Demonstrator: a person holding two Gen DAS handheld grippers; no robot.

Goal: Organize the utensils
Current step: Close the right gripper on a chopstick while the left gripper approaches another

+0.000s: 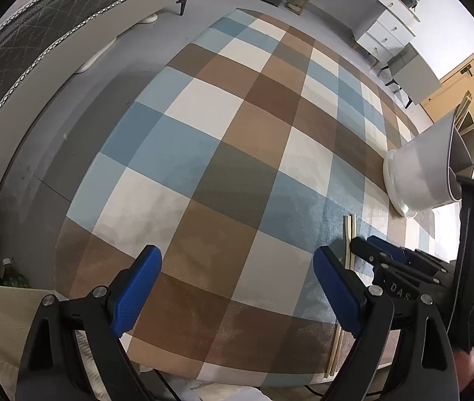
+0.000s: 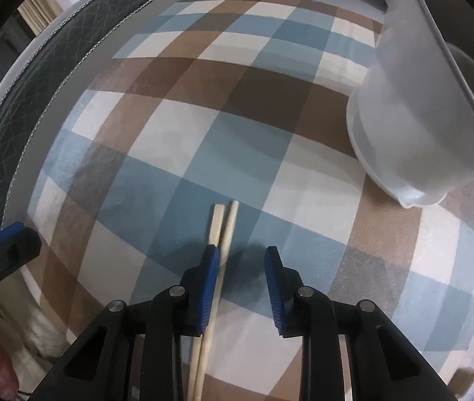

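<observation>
My right gripper (image 2: 242,267) is right over the chopsticks (image 2: 222,230) on the checked desk (image 2: 187,140), jaws half-open, pair hugging the left pad, not pinched yet. They run lengthwise along my fingers. Left gripper (image 1: 237,277) hangs wide open, empty. Holder (image 2: 421,117) sits up right.
</observation>
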